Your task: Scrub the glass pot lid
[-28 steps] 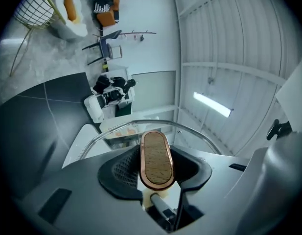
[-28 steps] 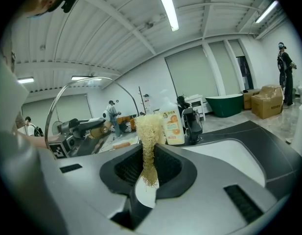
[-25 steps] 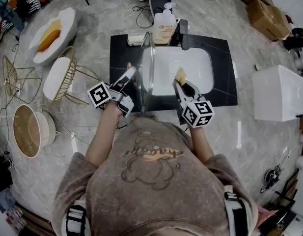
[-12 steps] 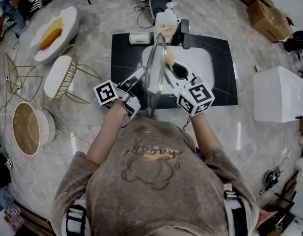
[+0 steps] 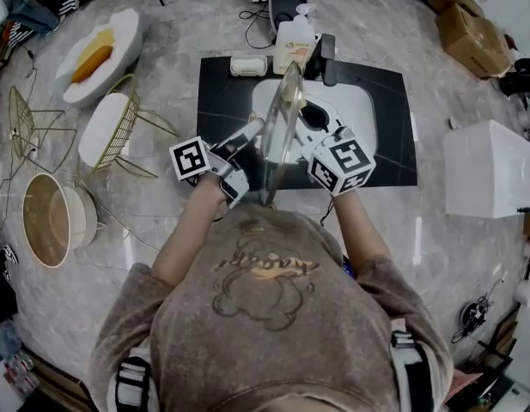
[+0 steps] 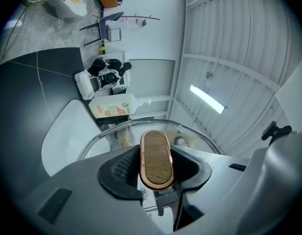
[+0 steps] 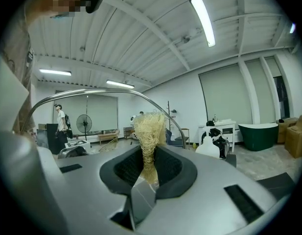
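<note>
I have the glass pot lid (image 5: 280, 136) standing on edge over the white sink (image 5: 355, 110), its rim running from 12 to 6 o'clock. At its 9 o'clock side my left gripper (image 5: 250, 133) is clamped on the lid's wooden handle (image 6: 156, 158). At 3 o'clock my right gripper (image 5: 309, 120) pinches a straw-coloured scrubber (image 7: 150, 131), which seems to meet the glass. I judge the scrubbing barely begun. No suds show, and most of this face and the handle side are left.

We note black counter (image 5: 217, 93) with white sink (image 5: 355, 114) under left gripper (image 5: 254, 131). Beyond gripper, at far edge: soap bottle (image 5: 295, 43), white box (image 5: 247, 64), black faucet (image 5: 325, 58).
</note>
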{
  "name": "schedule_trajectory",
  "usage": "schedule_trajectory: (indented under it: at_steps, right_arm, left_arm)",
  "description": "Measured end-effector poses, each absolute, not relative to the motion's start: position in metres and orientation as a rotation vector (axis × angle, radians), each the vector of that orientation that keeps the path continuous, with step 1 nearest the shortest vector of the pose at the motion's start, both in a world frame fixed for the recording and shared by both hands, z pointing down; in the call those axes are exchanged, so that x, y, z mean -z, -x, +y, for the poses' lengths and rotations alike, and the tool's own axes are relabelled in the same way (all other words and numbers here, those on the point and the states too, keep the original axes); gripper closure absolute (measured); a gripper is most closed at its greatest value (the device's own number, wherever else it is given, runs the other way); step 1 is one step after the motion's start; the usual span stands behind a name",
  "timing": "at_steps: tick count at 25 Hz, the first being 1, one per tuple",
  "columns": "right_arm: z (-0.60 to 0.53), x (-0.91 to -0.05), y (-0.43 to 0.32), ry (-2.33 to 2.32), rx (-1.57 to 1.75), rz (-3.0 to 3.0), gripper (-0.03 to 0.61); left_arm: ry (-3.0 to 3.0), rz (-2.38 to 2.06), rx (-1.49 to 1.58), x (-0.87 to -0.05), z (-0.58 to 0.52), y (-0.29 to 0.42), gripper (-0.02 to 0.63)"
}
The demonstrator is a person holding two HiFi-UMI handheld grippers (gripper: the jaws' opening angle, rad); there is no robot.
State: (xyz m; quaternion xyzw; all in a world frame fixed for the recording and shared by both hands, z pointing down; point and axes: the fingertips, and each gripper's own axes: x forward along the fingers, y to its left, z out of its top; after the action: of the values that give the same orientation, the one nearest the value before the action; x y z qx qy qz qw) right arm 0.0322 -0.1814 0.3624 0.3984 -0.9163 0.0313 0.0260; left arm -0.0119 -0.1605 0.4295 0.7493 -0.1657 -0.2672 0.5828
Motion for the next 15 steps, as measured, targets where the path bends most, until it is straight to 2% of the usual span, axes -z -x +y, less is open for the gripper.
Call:
schedule_trajectory:
  at_steps: [15]
  right_arm:
    - [-0.225, -0.397, -0.051, -1.301, -0.202, -2.748, 0.523]
  left_arm:
    - [-1.732, -0.290, 0.639, -0.418, -0.157, 0.002, 0.433]
